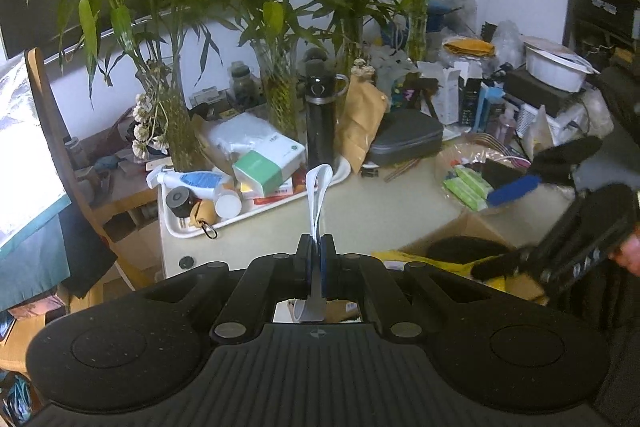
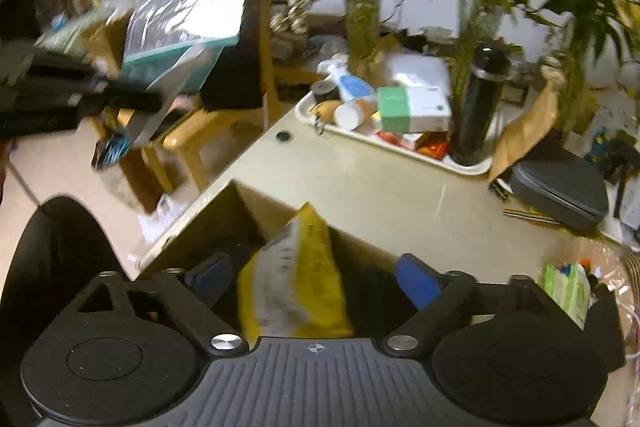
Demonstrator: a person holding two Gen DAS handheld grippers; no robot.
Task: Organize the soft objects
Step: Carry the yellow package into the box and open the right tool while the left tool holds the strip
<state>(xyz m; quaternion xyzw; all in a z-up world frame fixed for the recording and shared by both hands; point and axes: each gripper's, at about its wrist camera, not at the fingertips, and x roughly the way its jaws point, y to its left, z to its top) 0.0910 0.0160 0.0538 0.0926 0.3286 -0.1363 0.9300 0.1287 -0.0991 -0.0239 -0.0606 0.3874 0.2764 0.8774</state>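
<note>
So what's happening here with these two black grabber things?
A person holds a gripper in each hand, sorting soft things at a cluttered desk. The left gripper is shut on a white strap, held up above the desk. The right gripper is open, its fingers either side of a yellow bag in a cardboard box.

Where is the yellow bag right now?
In the right wrist view the yellow bag stands in the open cardboard box on the table's near edge, between the open right gripper's blue pads.
</note>
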